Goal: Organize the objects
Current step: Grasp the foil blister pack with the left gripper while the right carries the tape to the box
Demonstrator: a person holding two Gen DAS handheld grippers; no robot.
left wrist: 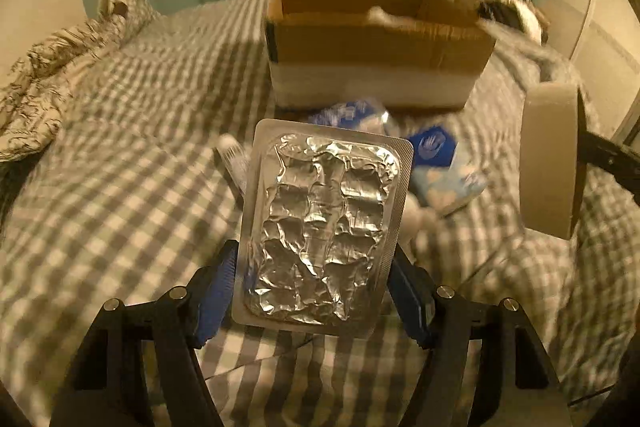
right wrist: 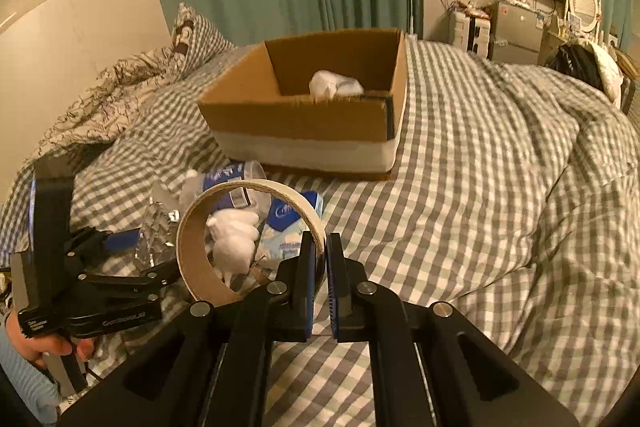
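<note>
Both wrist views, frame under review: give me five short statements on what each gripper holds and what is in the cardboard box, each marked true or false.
1. The left gripper is clamped on a foil blister pack. True.
2. The right gripper holds a cardboard tape ring by its wall. True.
3. The cardboard box is empty. False: a white crumpled item lies inside.
4. The blister pack is already in the box. False: it is in the gripper, short of the box.
5. A blue tissue packet lies on the checked bedspread in front of the box. True.
</note>
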